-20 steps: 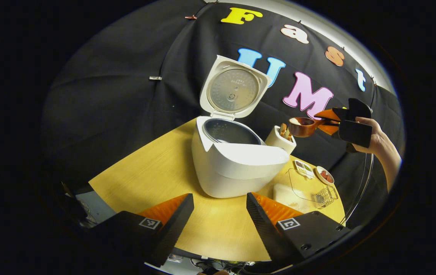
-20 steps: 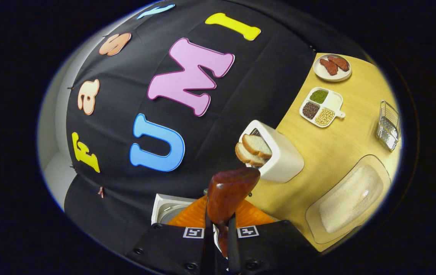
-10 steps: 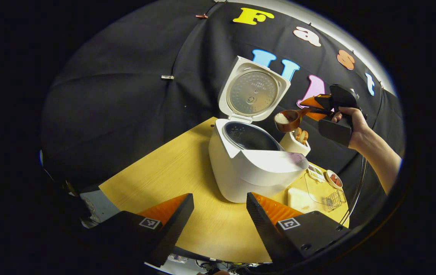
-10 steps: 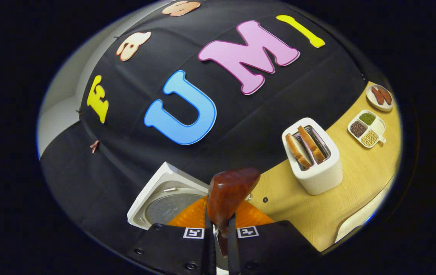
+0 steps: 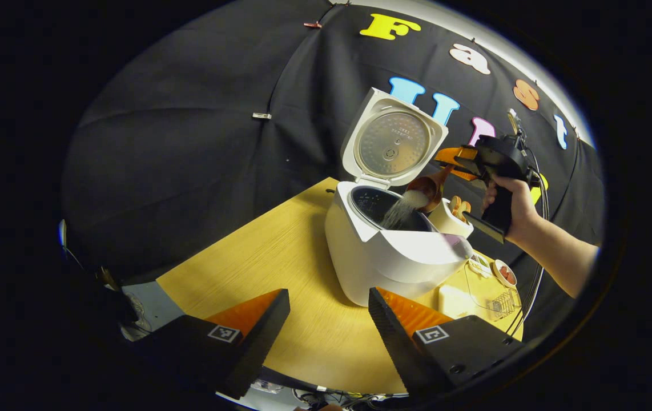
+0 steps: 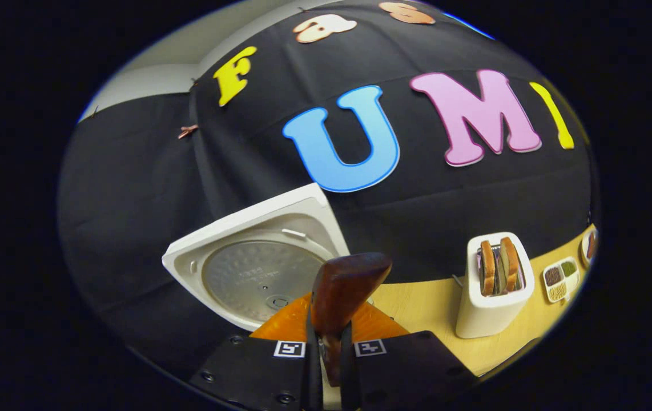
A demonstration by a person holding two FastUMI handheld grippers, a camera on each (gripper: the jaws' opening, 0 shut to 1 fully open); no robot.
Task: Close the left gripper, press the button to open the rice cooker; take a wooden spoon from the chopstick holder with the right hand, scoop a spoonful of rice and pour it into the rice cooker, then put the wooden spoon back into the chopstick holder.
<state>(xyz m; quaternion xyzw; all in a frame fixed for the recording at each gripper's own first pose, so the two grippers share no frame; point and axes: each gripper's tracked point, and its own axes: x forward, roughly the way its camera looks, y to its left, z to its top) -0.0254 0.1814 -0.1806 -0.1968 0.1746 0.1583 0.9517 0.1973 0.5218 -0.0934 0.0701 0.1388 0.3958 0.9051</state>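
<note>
Tabletop [image 5: 280, 257]: wood, carrying rice cooker [image 5: 386, 251], lid [image 5: 391, 140] raised.
Right tool [image 6: 326, 348]: pinching wooden spoon [image 6: 342, 291], tipped above pot; rice [image 5: 403, 208] apparently falling.
Left tool [image 5: 329, 319]: spread, low, near cooker.

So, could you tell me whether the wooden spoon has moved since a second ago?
Yes. In the left gripper view, the wooden spoon has swung from beside the toaster to over the rice cooker, tipped and pouring rice.

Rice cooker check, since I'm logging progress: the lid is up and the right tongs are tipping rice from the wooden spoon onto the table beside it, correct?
Not quite. In the left gripper view the rice falls from the wooden spoon into the rice cooker's inner pot, not onto the table. The lid is up, and the right tongs hold the spoon.
</note>
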